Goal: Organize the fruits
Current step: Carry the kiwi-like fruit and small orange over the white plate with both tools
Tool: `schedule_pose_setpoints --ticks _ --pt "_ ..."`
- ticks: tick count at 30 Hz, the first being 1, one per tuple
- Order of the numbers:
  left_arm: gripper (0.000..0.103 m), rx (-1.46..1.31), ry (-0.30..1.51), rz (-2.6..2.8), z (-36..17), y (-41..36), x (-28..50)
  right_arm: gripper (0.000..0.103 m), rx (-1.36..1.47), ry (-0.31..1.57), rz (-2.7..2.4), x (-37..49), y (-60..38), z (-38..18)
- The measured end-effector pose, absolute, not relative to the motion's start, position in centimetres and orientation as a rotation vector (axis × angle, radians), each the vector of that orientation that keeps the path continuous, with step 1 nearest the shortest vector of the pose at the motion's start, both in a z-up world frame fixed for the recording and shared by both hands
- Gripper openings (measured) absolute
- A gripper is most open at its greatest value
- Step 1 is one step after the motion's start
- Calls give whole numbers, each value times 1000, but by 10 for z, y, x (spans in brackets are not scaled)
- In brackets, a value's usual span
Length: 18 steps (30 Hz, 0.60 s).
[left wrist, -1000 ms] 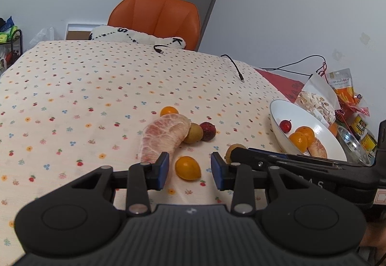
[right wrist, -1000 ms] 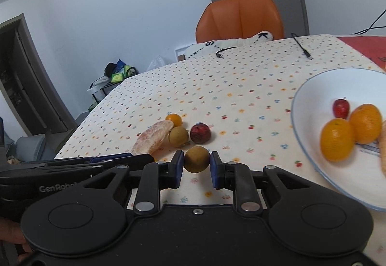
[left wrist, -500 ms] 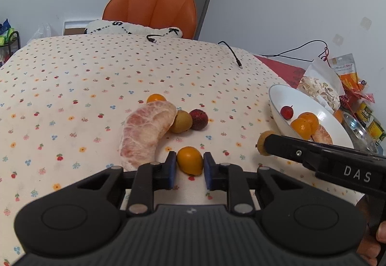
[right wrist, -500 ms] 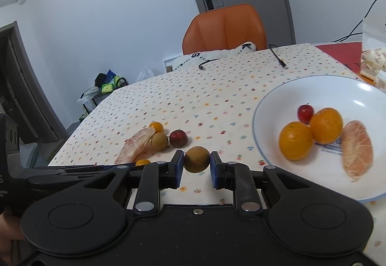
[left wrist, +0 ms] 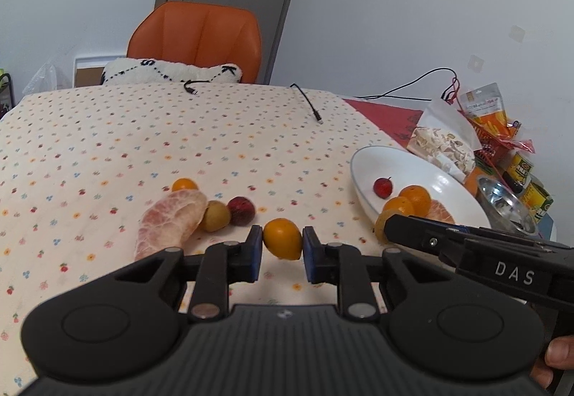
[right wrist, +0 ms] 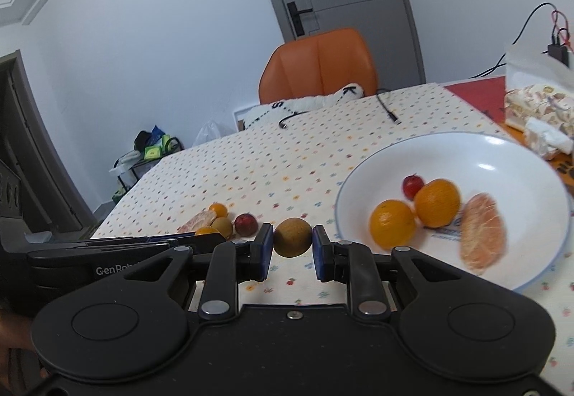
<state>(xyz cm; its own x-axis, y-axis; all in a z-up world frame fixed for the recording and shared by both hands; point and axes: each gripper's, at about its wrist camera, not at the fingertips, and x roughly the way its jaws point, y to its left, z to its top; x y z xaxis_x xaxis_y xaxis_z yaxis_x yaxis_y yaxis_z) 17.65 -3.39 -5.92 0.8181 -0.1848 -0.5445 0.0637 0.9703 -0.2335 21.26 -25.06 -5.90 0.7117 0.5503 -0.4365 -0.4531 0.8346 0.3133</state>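
My left gripper is shut on a small orange fruit, held a little above the floral tablecloth. My right gripper is shut on a brown round fruit, just left of the white bowl. That bowl holds two oranges, a small red fruit and a peeled citrus piece. On the cloth lie a peeled pomelo piece, a yellow-brown fruit, a dark red fruit and a small orange.
Snack packets, cans and a metal dish crowd the table's right end beyond the bowl. Cables lie at the far side. An orange chair with a white cushion stands behind the table.
Left gripper closed on the small orange fruit and lifted it. Right gripper carried the brown fruit rightward, closer to the bowl.
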Motion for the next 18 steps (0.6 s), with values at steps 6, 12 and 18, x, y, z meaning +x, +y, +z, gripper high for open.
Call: schedule_pose_setpoints --ticks 6,12,18 --pt "22 -198 585 -164 -52 -48 178 22 202 522 525 209 -268 -54" --pt "22 -194 576 -193 -47 -61 182 22 209 510 492 209 -283 -51" --pt "22 -187 570 -223 -44 -75 186 22 216 501 462 206 -296 -50"
